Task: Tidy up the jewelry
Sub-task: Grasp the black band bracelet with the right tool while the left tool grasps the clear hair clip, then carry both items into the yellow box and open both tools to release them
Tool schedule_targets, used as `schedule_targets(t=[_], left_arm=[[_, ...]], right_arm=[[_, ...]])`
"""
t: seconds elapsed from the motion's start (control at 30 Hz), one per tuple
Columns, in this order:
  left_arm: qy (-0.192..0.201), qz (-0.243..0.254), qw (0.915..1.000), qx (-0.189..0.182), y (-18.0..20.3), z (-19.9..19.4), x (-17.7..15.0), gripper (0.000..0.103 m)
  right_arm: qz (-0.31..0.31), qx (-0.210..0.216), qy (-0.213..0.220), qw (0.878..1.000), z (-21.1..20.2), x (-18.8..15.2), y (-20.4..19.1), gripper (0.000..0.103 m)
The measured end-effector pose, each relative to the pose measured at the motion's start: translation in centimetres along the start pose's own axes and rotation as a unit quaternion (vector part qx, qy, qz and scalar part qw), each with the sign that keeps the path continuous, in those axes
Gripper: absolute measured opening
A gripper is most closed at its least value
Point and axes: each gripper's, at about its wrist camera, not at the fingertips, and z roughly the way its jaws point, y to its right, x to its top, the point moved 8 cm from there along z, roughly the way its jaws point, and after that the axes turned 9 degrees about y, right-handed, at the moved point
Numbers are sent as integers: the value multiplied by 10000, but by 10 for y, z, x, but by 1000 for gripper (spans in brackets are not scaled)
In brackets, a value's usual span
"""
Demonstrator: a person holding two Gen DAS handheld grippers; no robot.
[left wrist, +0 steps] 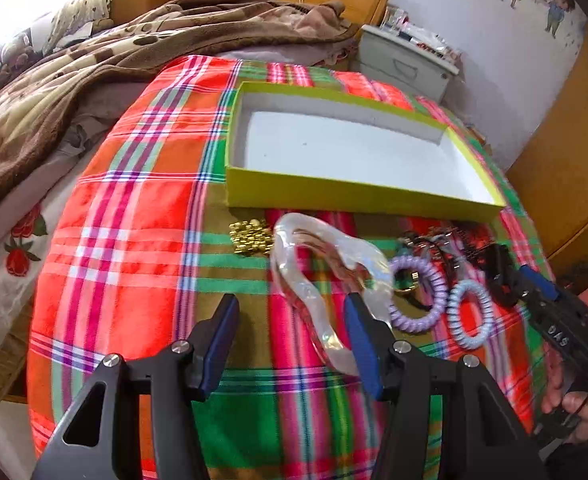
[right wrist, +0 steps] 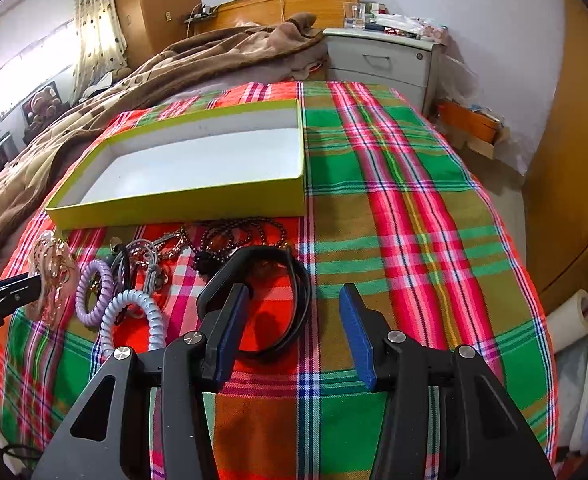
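Observation:
A shallow yellow-green box [left wrist: 349, 194] with a white inside lies open and empty on the plaid cloth; it also shows in the right wrist view [right wrist: 182, 210]. In front of it lie a clear plastic hair claw [left wrist: 317, 276], a gold bead bracelet [left wrist: 252, 237], a purple coil hair tie [left wrist: 415, 294], a pale blue coil tie [left wrist: 469, 314], dark bead bracelets [right wrist: 238, 236] and a black band [right wrist: 290, 312]. My left gripper [left wrist: 292, 316] is open, its right finger beside the hair claw. My right gripper [right wrist: 294, 304] is open over the black band.
The plaid cloth [right wrist: 413, 240] covers a small table. A bed with a brown blanket [left wrist: 74, 80] lies behind and left. A grey nightstand [right wrist: 381, 60] stands at the back. A wooden wardrobe [right wrist: 573, 160] is on the right.

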Motion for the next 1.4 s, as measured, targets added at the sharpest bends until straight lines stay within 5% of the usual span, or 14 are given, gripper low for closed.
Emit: schedule_targets(t=[0.13, 0.33, 0.43, 0.5, 0.83, 1.4], left_arm=[[73, 123, 9995, 276, -11, -3, 1, 56], [-87, 99, 9994, 311, -19, 3, -3, 56], [-104, 156, 9996, 226, -15, 4, -4, 56], [-108, 180, 9996, 181, -13, 4, -5, 55], [-84, 117, 9997, -175, -5, 4, -1, 15], [110, 115, 9993, -338, -5, -5, 12, 12]], right_arm=[[45, -26, 40, 10000, -1, 1, 2, 32], [61, 41, 20, 10000, -4, -5, 0, 29], [90, 36, -21, 10000, -3, -6, 2, 18], [64, 34, -2, 10000, -4, -5, 1, 17], [155, 21, 81, 9998, -7, -4, 4, 10], [330, 85, 343, 9988, -21, 9, 6, 9]])
